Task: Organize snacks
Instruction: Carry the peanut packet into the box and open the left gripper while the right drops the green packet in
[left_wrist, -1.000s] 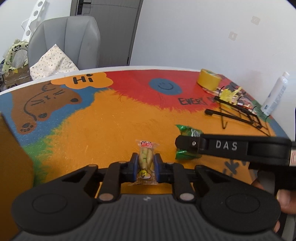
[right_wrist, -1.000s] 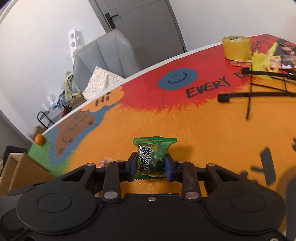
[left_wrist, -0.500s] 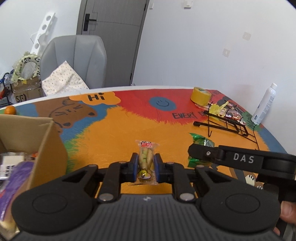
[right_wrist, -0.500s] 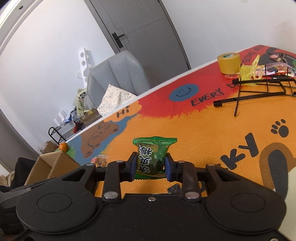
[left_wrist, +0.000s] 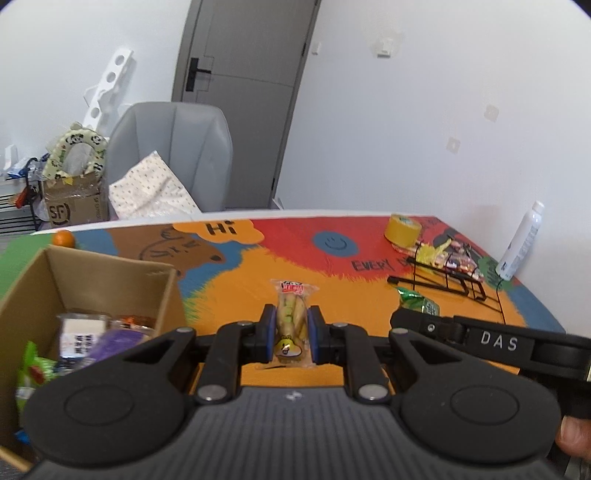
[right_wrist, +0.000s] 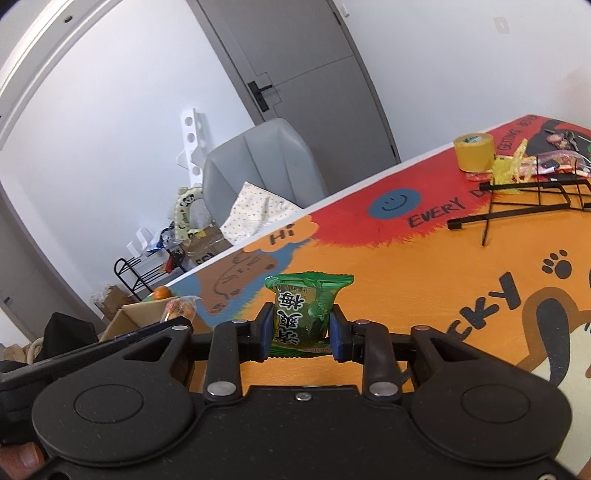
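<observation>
My left gripper (left_wrist: 291, 328) is shut on a clear packet of yellow-green snack (left_wrist: 292, 314) and holds it above the colourful table mat (left_wrist: 258, 284). An open cardboard box (left_wrist: 92, 291) with several snack packets inside stands at the left; it also shows in the right wrist view (right_wrist: 136, 317). My right gripper (right_wrist: 300, 330) is shut on a green snack packet (right_wrist: 304, 312) with black characters, held above the mat. That packet also shows in the left wrist view (left_wrist: 417, 300), to the right of my left gripper.
A black wire rack (left_wrist: 447, 277) with snack wrappers, a yellow tape roll (left_wrist: 402, 230) and a white bottle (left_wrist: 521, 243) stand at the far right. An orange (left_wrist: 63, 238) lies behind the box. A grey chair (left_wrist: 173, 158) stands beyond the table.
Both grippers have risen and pulled back from the table, each still holding its packet. The cardboard box has come into view at the left.
</observation>
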